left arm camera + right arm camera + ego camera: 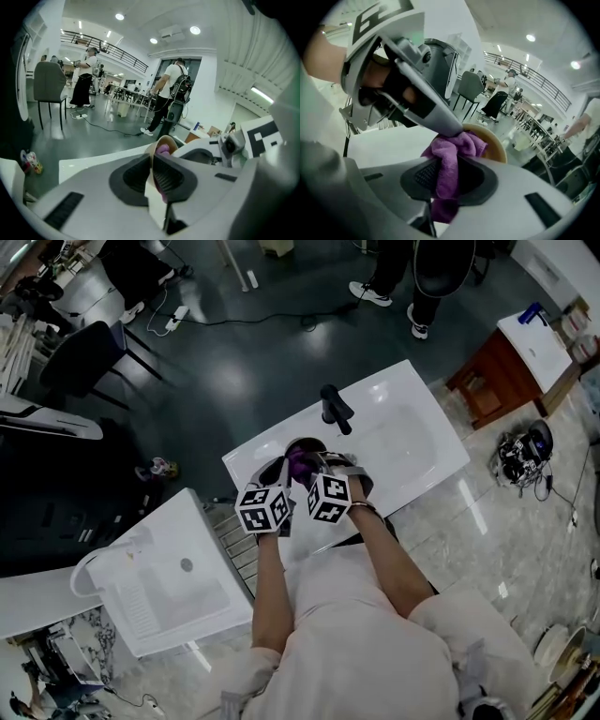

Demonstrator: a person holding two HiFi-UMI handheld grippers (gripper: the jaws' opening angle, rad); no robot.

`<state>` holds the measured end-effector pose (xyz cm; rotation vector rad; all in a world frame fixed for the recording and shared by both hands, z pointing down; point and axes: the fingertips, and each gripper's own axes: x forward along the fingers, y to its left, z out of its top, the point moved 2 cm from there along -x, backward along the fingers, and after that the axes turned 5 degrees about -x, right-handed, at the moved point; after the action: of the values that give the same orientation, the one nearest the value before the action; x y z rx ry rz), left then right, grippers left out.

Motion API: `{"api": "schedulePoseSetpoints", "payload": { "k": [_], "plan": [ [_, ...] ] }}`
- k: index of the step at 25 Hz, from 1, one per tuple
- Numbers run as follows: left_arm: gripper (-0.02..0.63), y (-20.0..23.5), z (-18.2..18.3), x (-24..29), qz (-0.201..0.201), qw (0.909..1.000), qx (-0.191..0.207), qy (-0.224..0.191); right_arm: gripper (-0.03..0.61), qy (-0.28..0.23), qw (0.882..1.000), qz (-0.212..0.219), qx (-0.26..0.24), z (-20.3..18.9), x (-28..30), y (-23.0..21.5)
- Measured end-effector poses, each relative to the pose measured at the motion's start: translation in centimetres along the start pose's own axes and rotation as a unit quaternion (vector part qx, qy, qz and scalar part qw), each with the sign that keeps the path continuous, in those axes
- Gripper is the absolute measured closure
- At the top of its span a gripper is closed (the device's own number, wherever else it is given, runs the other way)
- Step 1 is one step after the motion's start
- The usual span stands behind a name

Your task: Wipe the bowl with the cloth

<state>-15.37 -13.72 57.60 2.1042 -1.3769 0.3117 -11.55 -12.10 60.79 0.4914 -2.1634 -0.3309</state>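
In the head view both grippers are held close together over the white sink counter (272, 448). My left gripper (152, 176) is shut on the rim of a tan bowl (164, 140), which it holds tilted up off the counter. My right gripper (445, 180) is shut on a purple cloth (452, 152), and the cloth's bunched end is pressed into the bowl (494, 143). From the head view the cloth (300, 463) shows between the two marker cubes, and the bowl (307, 442) is mostly hidden behind the grippers. The left gripper's body (417, 93) fills the upper left of the right gripper view.
A black faucet (335, 409) stands on the counter just beyond the bowl, with the sink basin (403, 442) to its right. Another white basin unit (178, 587) is at the lower left. A wooden cabinet (492, 381) and standing people (412, 277) are farther off.
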Motion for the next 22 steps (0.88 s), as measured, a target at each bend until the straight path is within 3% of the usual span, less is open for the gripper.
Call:
{"api": "schedulePoseSetpoints", "payload": {
  "k": [4, 11, 16, 22],
  "plan": [
    [0.589, -1.2, -0.6, 0.5, -0.008, 0.9997, 0.021, 0.013, 0.489, -0.009, 0.998, -0.034, 0.042, -0.7, -0.7, -1.9],
    [0.595, -1.8, -1.4, 1.3, 0.023, 0.9934, 0.101, 0.049, 0.489, -0.026, 0.991, -0.070, 0.111, -1.9, -1.8, -3.3],
    [0.597, 0.2, -2.1, 1.3, 0.054, 0.9906, 0.105, 0.069, 0.489, -0.065, 0.984, -0.094, 0.137, -1.0, -3.2, -5.1],
    [0.601, 1.3, -3.9, 0.9, 0.073, 0.9764, 0.177, 0.100, 0.489, -0.111, 0.967, -0.144, 0.177, 0.2, -6.0, -8.8]
  ]
}}
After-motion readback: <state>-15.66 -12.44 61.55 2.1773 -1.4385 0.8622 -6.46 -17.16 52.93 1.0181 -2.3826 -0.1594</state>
